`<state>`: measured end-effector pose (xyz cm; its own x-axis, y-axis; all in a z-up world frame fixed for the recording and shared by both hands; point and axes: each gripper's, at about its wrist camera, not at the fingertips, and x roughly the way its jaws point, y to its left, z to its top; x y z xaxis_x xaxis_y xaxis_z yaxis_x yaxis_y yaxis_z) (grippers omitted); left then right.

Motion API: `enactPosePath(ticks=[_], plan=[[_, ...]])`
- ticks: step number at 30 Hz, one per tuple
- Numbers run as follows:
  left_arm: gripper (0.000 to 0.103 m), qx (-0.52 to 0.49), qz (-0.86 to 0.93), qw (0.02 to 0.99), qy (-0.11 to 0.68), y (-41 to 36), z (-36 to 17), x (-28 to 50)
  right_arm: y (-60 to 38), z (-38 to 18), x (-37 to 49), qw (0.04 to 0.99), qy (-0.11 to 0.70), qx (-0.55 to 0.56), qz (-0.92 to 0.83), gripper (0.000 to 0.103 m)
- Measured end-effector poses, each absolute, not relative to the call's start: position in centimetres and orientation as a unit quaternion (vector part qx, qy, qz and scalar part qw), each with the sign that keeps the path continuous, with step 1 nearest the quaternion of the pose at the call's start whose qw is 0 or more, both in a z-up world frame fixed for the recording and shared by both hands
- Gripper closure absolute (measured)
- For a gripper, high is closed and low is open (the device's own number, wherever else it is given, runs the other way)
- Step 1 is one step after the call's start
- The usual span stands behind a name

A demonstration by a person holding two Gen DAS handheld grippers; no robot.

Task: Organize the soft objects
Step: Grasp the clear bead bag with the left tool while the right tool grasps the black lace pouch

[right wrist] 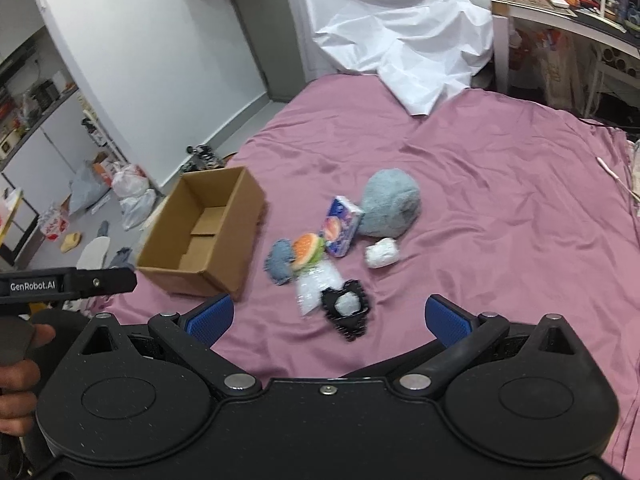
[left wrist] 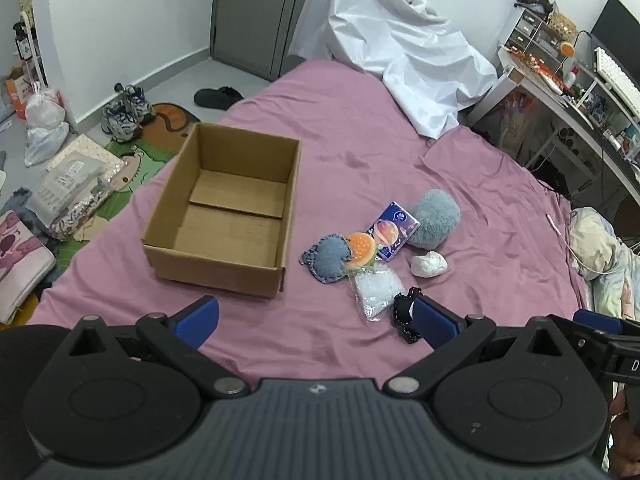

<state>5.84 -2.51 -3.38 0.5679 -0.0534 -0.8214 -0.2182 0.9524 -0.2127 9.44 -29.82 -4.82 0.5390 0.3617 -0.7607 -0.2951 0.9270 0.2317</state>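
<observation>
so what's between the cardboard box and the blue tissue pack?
In both wrist views, between the cardboard box and the blue tissue pack: a denim heart cushion, with a burger squishy overlapping its right edge, plus bare purple sheet.

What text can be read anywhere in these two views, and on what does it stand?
"GenRobot.AI": on the black bar of the left hand-held gripper, right wrist view.
"D": a cut-off letter on the right hand-held gripper's bar, left wrist view.
Tissue pack: print too small to read.
Cardboard box: no text visible.
</observation>
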Motion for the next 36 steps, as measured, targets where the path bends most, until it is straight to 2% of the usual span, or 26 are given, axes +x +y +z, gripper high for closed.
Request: enactPosePath(ticks=[18,22,30,36], plan=[[0.003,-0.167,0.026,0.853,0.494,-5.1,-7.9,11.9,-30.6,-10.2,14.4,0.839,0.497,0.116,0.187,0.0],[0.003,-0.178,0.032,0.845,0.503,-5.2,-8.9,12.7,-31.0,-11.4,15.4,0.82,0.519,0.148,0.191,0.004],[0.014,-0.212,0.049,0.827,0.519,-5.2,-10.7,14.8,-30.1,-13.4,17.3,0.806,0.547,0.141,0.178,0.015],[0.022,-0.22,0.053,0.808,0.544,-5.9,-13.3,16.7,-29.4,-14.8,18.7,0.795,0.568,0.123,0.176,0.017]])
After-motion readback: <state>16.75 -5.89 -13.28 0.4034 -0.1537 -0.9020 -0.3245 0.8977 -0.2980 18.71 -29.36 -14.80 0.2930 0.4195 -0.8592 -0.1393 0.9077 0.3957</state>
